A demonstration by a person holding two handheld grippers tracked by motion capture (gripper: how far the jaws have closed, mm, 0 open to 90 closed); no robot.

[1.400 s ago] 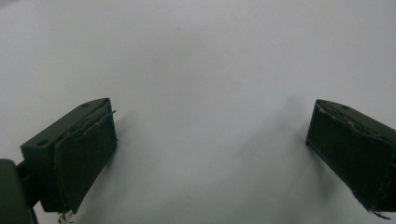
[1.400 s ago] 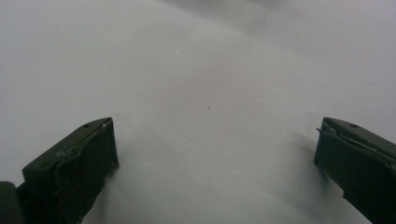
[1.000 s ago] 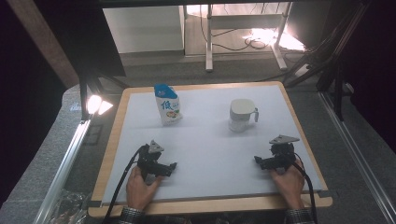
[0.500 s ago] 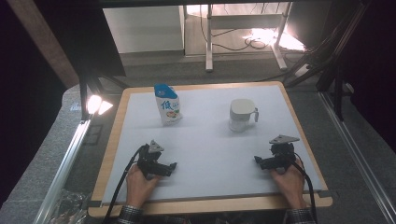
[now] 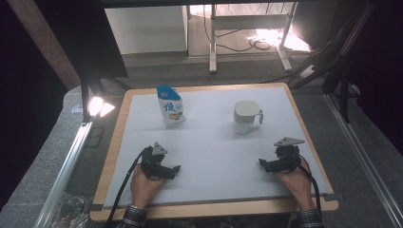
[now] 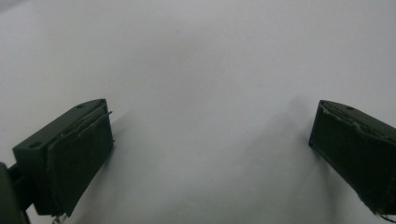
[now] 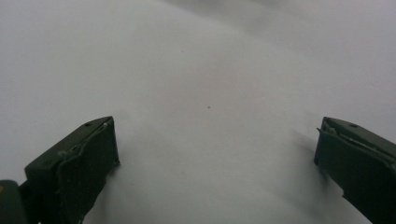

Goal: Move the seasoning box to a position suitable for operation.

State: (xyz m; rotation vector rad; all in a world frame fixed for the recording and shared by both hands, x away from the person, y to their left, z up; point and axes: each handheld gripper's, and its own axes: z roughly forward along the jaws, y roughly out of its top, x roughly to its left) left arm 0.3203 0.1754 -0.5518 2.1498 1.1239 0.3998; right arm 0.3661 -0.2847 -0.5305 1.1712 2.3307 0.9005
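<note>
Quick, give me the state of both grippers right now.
Left gripper: open, jaws wide apart over the bare white mat, holding nothing.
Right gripper: open, jaws wide apart, holding nothing.

My worktop (image 5: 119, 156), wood-edged, carries a white sheet. On it: a blue-and-white pouch (image 5: 170, 106) standing at 11 o'clock, a white mug (image 5: 246, 117) at 1 o'clock, well apart from the pouch.

gripper: right gripper (image 7: 215, 163), two black jaws with worn dark pads, set wide apart, nothing between them
surface: plain white matte bench (image 7: 205, 84), close under jaws
marks: one tiny dark speck (image 7: 208, 108) ahead, faint jaw shadows
</note>
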